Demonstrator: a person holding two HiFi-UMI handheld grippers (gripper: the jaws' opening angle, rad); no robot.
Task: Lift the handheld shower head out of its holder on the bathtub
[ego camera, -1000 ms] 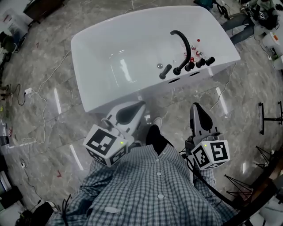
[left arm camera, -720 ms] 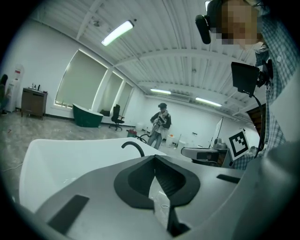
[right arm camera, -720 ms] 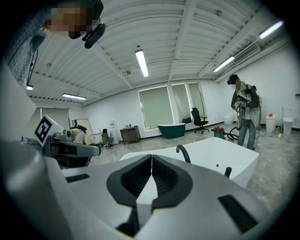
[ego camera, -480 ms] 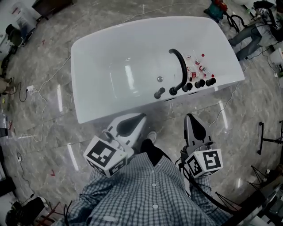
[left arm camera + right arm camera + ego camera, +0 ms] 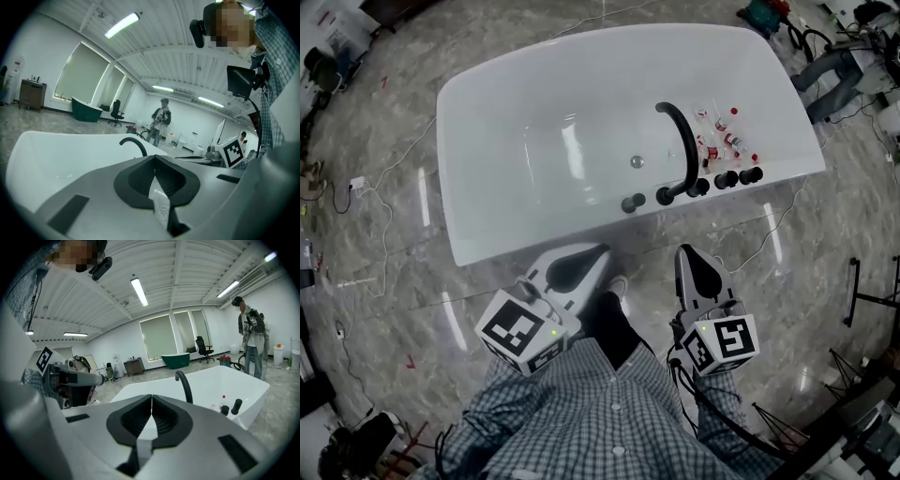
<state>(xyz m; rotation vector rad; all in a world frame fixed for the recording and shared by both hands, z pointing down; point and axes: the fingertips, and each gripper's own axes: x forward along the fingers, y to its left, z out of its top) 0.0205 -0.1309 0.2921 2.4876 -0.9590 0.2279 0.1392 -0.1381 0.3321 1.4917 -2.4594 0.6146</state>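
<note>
A large white-walled hall with strip lights on a ribbed ceiling has a glossy grey stone floor [image 5: 384,122] crossed by loose cables [image 5: 389,220]. A white freestanding bathtub [image 5: 516,225] sits on it in front of the person in a checked shirt [image 5: 600,422]. Both grippers hover low over the floor, near the tub's near side but apart from it. The left gripper [image 5: 598,251] and the right gripper [image 5: 684,251] each have their jaws pressed together with nothing between them. A black arched spout [image 5: 680,141] rises from a row of black fittings on the near rim. The slim upright cylinder at the row's right end looks like the handheld shower head [image 5: 751,174], seated in its holder. Small red-capped bottles [image 5: 727,131] lie just behind, and a drain [image 5: 636,161] marks the basin.
</note>
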